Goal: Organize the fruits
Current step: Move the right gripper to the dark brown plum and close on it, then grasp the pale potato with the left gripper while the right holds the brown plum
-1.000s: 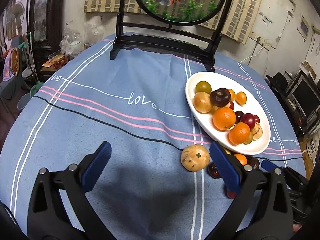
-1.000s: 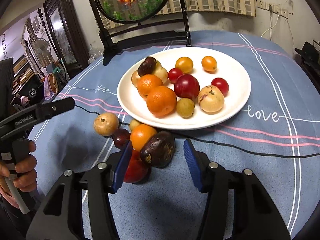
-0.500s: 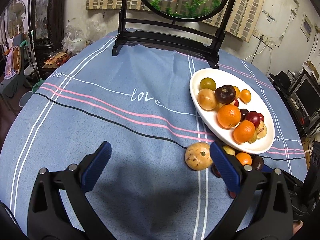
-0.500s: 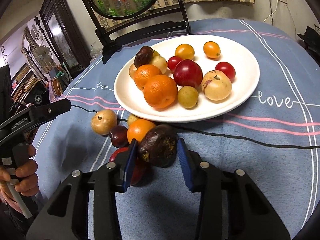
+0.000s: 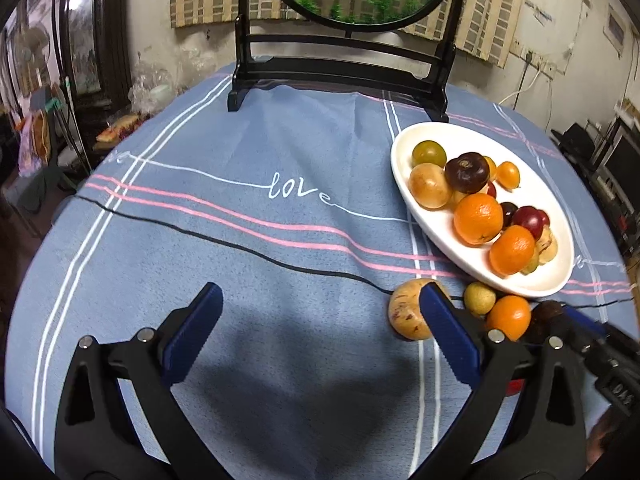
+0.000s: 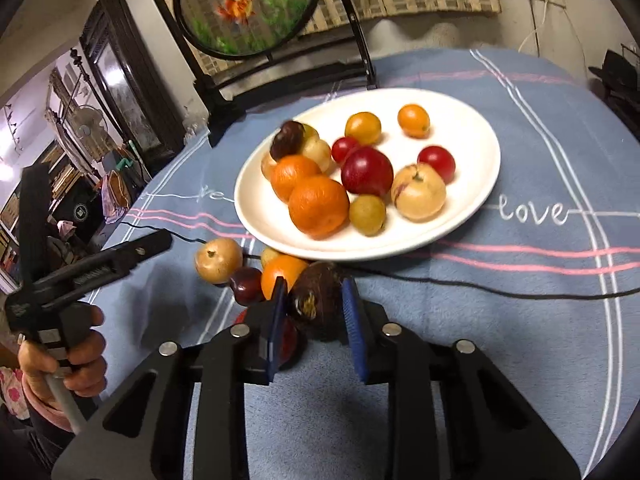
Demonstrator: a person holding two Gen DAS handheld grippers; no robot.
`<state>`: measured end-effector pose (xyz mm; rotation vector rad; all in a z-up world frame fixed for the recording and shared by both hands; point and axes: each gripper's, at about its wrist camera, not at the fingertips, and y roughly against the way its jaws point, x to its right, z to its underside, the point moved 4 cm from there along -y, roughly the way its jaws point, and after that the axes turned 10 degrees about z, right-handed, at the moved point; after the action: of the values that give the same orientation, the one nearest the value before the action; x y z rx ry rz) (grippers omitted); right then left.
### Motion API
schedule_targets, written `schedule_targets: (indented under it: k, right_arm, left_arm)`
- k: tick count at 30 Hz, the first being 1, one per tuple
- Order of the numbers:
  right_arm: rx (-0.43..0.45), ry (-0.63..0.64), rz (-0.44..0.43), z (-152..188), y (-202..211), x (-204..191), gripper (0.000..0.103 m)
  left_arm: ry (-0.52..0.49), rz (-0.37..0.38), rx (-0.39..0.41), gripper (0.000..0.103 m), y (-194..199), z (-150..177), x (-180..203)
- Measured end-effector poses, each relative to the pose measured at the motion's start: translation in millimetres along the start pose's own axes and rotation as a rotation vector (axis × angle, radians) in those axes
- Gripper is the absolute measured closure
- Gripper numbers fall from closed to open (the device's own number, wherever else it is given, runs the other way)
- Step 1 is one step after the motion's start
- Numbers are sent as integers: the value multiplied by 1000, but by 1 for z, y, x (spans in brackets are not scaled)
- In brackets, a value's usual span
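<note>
A white plate [image 6: 476,152] [image 5: 556,216] holds several fruits: oranges, red plums, yellow and tan ones. In front of it on the blue cloth lie loose fruits. My right gripper [image 6: 314,300] is shut on a dark brown fruit [image 6: 318,300], its blue pads pressing both sides. Beside it sit an orange [image 6: 282,274], a small dark red fruit [image 6: 246,286], a tan fruit [image 6: 218,260] and a red one under the left finger. My left gripper [image 5: 320,328] is open over bare cloth; the tan fruit [image 5: 406,314] lies just behind its right finger.
A black wooden stand [image 5: 340,76] with a round goldfish panel is at the table's far edge. A person's hand [image 6: 80,360] grips the left tool's handle at the left. Cabinets and clutter surround the round table [image 5: 240,240].
My right gripper's jaws have closed from wide apart onto the dark brown fruit. The left gripper has stayed open and hardly moved.
</note>
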<state>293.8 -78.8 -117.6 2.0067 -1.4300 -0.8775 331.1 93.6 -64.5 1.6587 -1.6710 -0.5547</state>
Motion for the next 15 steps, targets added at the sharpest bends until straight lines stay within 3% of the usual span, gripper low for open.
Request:
schedule_targets:
  k: [7, 11, 15]
  right_arm:
    - [-23, -4, 6, 2, -8, 3, 76]
    - [-111, -15, 66, 12, -29, 12, 74]
    - [-94, -26, 60, 10, -21, 14, 75]
  left_arm:
    - [-15, -21, -15, 3, -4, 0, -1]
    - [-8, -18, -20, 3, -4, 0, -3]
    - [-17, -3, -17, 3, -4, 0, 1]
